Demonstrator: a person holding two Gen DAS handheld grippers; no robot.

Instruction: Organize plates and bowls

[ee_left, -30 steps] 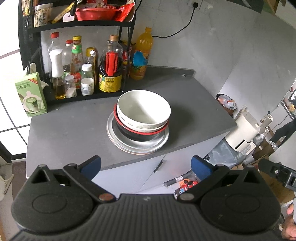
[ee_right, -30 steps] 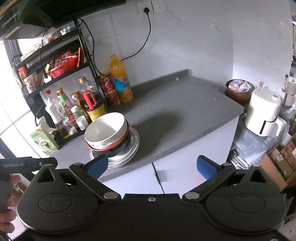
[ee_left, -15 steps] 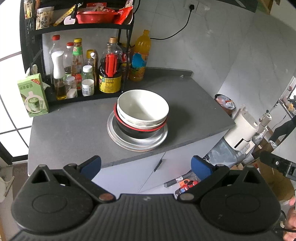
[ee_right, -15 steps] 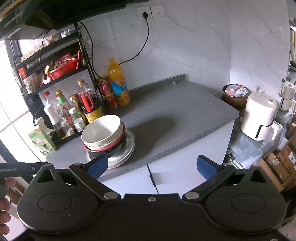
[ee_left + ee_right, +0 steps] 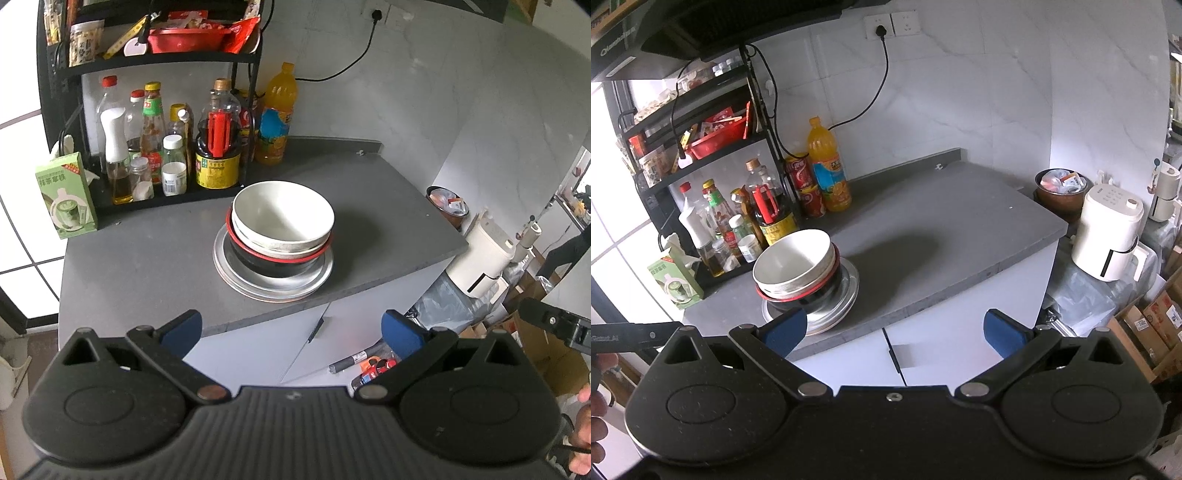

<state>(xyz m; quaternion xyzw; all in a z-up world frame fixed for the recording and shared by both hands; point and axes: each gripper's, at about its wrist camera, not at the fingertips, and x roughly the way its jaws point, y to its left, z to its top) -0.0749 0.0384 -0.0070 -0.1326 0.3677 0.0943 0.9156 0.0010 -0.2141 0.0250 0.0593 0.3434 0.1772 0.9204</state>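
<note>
Left wrist view shows the left tool (image 5: 291,330) with both blue-padded fingers spread wide apart and nothing between them. It hangs off the front edge of the dark grey surface (image 5: 147,258), well apart from the stack. Right wrist view shows the right tool (image 5: 894,328) in the same condition: fingers spread, empty, clear of the surface (image 5: 942,236).

Position of the task items: 1 stack stands near the front of the surface, in front of the black wire condiment rack (image 5: 147,66).
1. Bottom: round silver metal plates (image 5: 236,273); the exact count cannot be told.
2. Middle: black bowl with a red rim (image 5: 280,264).
3. Top: nested off-white bowls, the uppermost white ceramic bowl (image 5: 284,218) sitting slightly off-centre.

Judged step: stacking appears complete, with bowls nested and carried on the plates. No loose plate or bowl is visible elsewhere on the surface. Both tools appear to be in the stand-off position that follows a release.

Next move, as a judgement: no further grasp appears necessary. If the offset of the top bowl is to be corrected, 1 tool must approach from the front, close on the near rim only, and shift it gently, since the stack is tall and may slide on the metal plates.
</note>
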